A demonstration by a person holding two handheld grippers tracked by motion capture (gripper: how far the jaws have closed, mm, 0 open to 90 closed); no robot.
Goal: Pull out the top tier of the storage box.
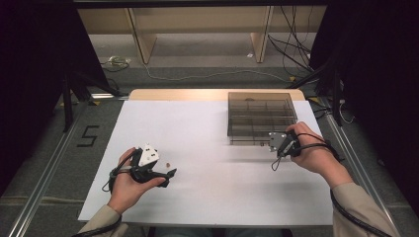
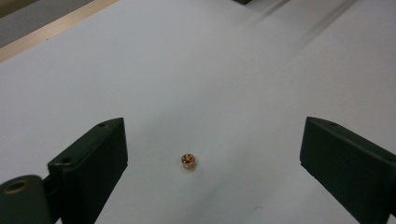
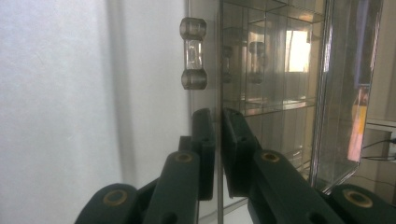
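A tiny brass-coloured ring (image 2: 188,161) lies on the white table top (image 1: 207,148), also seen as a small speck (image 1: 168,163) just beyond my left gripper (image 1: 170,174). In the left gripper view the left gripper (image 2: 212,158) is open, its jaws wide apart on either side of the ring and not touching it. A smoky clear compartment box (image 1: 262,116) stands at the back right. My right gripper (image 1: 276,143) is at the box's front edge. In the right gripper view the right gripper (image 3: 218,140) is shut on a thin clear panel, the box lid (image 3: 275,70), below a clear latch (image 3: 193,52).
The white sheet covers most of the table, with a wooden strip (image 1: 178,94) showing at the far edge. Metal rails (image 1: 47,163) run along both sides. Cables (image 1: 296,49) lie on the floor behind, and the number 5 (image 1: 88,135) is marked at the left.
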